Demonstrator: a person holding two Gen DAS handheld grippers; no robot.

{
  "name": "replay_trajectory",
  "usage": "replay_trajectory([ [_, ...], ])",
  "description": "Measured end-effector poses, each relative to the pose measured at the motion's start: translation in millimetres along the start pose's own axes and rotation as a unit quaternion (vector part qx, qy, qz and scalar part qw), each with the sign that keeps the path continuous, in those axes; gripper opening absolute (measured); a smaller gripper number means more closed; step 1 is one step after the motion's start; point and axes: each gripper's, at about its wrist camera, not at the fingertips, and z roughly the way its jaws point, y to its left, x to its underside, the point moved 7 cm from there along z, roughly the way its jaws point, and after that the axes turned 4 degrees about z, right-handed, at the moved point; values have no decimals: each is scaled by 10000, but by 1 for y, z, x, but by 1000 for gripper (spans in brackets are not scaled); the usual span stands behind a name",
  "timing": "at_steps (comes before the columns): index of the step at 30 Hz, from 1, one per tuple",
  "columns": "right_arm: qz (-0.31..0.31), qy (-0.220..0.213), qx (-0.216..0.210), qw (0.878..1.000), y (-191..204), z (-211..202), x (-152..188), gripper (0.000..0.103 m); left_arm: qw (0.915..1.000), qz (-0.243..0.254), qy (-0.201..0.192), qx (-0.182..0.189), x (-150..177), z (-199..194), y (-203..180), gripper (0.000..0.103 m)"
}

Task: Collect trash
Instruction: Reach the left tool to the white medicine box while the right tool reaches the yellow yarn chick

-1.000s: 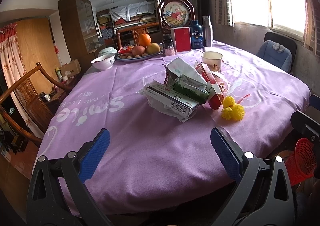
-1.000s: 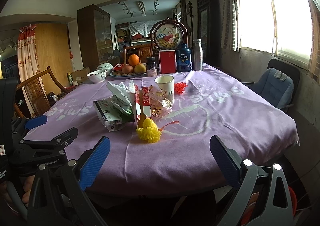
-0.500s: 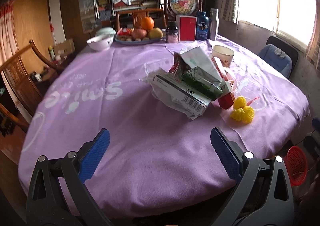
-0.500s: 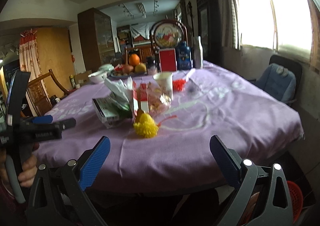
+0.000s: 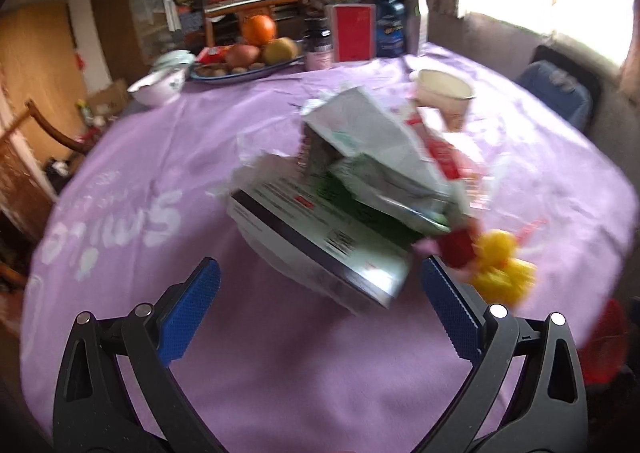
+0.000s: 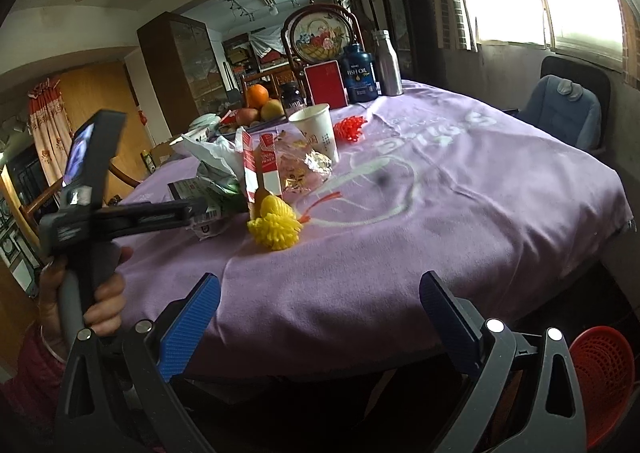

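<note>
Closer than half a second before, the left gripper [image 5: 318,303] had pushed in over the table until the trash pile filled its blurred view, its blue fingers [image 5: 188,309] spread wide with nothing between them. Just ahead of those fingers lay a flat white carton [image 5: 320,241] with a dark edge stripe — the nearest piece of the trash pile [image 5: 368,181], which sat near the middle of the purple tablecloth [image 5: 160,173]. Crumpled white paper, a green wrapper and a red-and-white box were heaped on and behind the carton. A yellow foam net [image 6: 274,227] lay just beside the pile, and a paper cup [image 6: 316,131] stood upright behind it; what it held could not be seen. The right gripper [image 6: 318,313] hung at the table's near edge, jaws likewise apart and empty. Low at the right, below the table edge, stood a red mesh basket [image 6: 600,381], its inside hidden. At the far side a blue plate [image 5: 244,71] carried an orange and other fruit — a white bowl [image 5: 158,87] sat beside it, with bottles and a red box nearby. Bright windows lit the right wall.
</note>
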Motion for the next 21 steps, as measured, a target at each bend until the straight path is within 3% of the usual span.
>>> replay_trajectory([
  [7, 275, 94, -167, 9994, -5, 9, 1, 97, 9982, -386, 33, -464, 13, -15, 81, 97],
  [10, 409, 259, -380, 9981, -1, 20, 4, 97, 9973, -626, 0, -373, 18, -27, 99, 97],
  [14, 363, 379, -476, 9975, 11, 27, 7, 97, 9980, -558, -93, 283, 10, -31, 75, 97],
  [16, 321, 305, -477, 9979, 15, 23, 6, 97, 9981, -406, -125, 441, 1, -26, 55, 97],
  [18, 235, 211, -440, 9985, 18, 19, 3, 97, 9986, -230, -161, 449, -5, -21, 39, 97],
  [21, 143, 182, -422, 9988, 20, 17, 2, 97, 9998, 98, -151, 44, -10, -2, 31, 97],
])
